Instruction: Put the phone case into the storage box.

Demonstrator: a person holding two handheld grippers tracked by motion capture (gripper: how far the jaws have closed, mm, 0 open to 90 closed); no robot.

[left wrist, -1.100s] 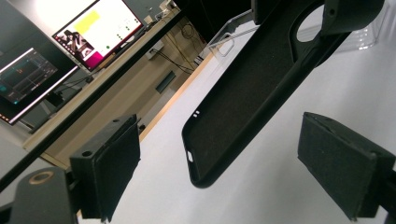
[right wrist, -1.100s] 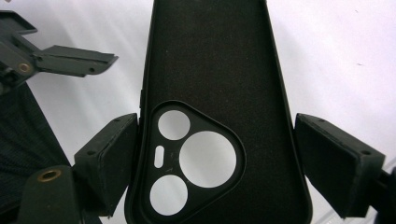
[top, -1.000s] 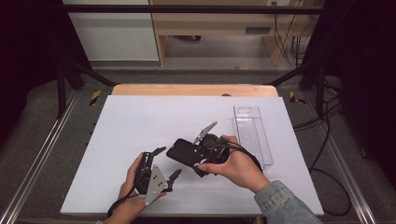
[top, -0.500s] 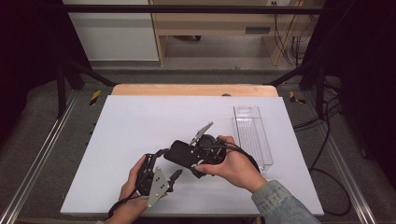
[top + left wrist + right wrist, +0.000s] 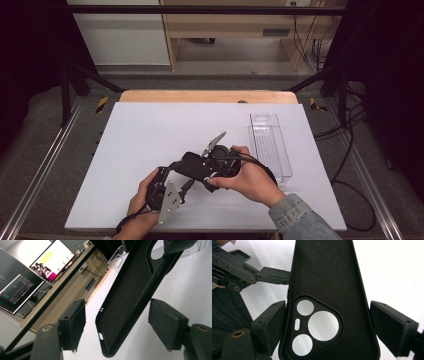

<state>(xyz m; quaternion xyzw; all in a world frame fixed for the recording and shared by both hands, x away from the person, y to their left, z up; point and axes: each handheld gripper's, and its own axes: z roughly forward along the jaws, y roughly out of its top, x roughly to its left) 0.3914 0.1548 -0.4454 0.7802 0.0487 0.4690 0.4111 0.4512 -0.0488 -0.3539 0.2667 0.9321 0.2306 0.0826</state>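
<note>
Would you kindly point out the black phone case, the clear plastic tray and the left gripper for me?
black phone case (image 5: 329, 272): right gripper view, its felt-lined inner face.
clear plastic tray (image 5: 270, 145): high view, its ribbed floor.
left gripper (image 5: 116, 322): left gripper view, midway between its fingertips.

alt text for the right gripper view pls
A black phone case, inner side up with its camera cutouts near the lens, lies between the right gripper's two black fingers. One finger of the left gripper reaches its edge at upper left, over the white table.
</note>
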